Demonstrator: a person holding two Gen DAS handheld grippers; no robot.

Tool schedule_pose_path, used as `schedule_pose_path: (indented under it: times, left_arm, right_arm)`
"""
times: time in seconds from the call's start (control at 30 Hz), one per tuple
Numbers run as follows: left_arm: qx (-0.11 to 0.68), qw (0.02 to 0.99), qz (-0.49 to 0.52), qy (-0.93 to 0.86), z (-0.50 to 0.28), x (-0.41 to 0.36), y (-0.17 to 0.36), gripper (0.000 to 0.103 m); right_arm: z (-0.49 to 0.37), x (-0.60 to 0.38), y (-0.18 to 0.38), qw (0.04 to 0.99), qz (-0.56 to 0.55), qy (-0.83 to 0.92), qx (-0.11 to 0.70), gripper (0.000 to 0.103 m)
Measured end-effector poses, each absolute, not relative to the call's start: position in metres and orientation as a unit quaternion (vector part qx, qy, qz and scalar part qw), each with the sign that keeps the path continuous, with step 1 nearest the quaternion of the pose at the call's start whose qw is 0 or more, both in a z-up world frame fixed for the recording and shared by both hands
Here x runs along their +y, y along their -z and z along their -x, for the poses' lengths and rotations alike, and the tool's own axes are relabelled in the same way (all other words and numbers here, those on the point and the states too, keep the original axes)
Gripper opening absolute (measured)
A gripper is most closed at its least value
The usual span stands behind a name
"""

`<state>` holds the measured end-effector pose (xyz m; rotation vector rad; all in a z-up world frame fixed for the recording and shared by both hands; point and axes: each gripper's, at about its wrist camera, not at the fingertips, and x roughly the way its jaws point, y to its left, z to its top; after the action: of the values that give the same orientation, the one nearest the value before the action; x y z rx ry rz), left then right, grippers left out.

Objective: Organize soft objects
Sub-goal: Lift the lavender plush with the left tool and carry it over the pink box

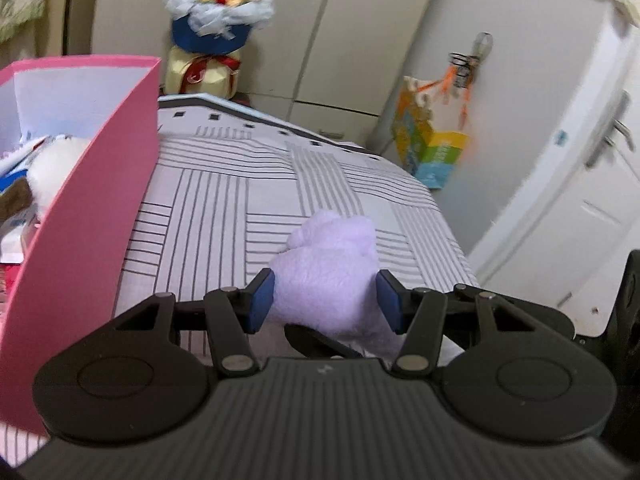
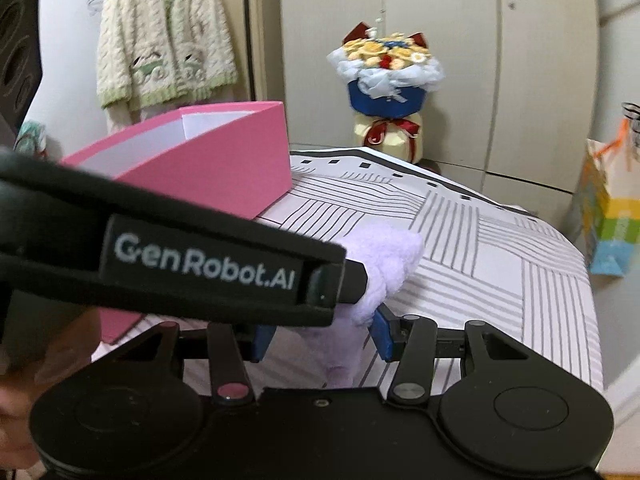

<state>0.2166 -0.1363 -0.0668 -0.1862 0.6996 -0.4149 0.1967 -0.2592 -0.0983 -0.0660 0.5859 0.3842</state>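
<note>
Two black grippers, my left [image 1: 326, 300] and right [image 2: 324, 334], both clamp one fluffy lilac plush toy [image 1: 332, 264] beside one open pink cardboard box [image 1: 100, 184], the left gripper's body blocking my right view.

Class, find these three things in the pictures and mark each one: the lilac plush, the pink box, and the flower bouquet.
lilac plush [image 1: 332, 256]: left wrist view, on its fuzzy upper body above the pads.
pink box [image 2: 224, 176]: right wrist view, on its outer side wall.
flower bouquet [image 2: 386, 98]: right wrist view, on its blue wrapping.

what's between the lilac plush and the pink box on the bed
In the left wrist view, only bare striped bedsheet lies between the lilac fleece plush, held in the left gripper, and the pink cardboard box.
</note>
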Motion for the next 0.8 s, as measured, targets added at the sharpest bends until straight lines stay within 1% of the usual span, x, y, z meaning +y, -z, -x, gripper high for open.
schedule_pose_path:
  times: [0.2, 0.37, 0.6, 0.8]
  left_arm:
    - [0.332, 0.91, 0.046, 0.244, -0.173, -0.125, 0.065, 0.054]
    - [0.326, 0.911, 0.015, 0.252, -0.139, -0.119, 0.066, 0.054]
    - [0.314, 0.913, 0.006, 0.26, -0.106, -0.108, 0.056, 0.054]
    - [0.299, 0.922, -0.006, 0.246, -0.087, -0.098, 0.04, 0.053]
  right_arm:
    - [-0.149, -0.253, 0.098, 0.941, -0.005, -0.174, 0.29, 0.054]
    - [-0.119, -0.24, 0.101, 0.942, -0.013, -0.164, 0.293, 0.054]
    - [-0.08, -0.227, 0.092, 0.948, -0.006, -0.146, 0.283, 0.054]
    - [-0.068, -0.214, 0.075, 0.947, -0.014, -0.144, 0.285, 0.054]
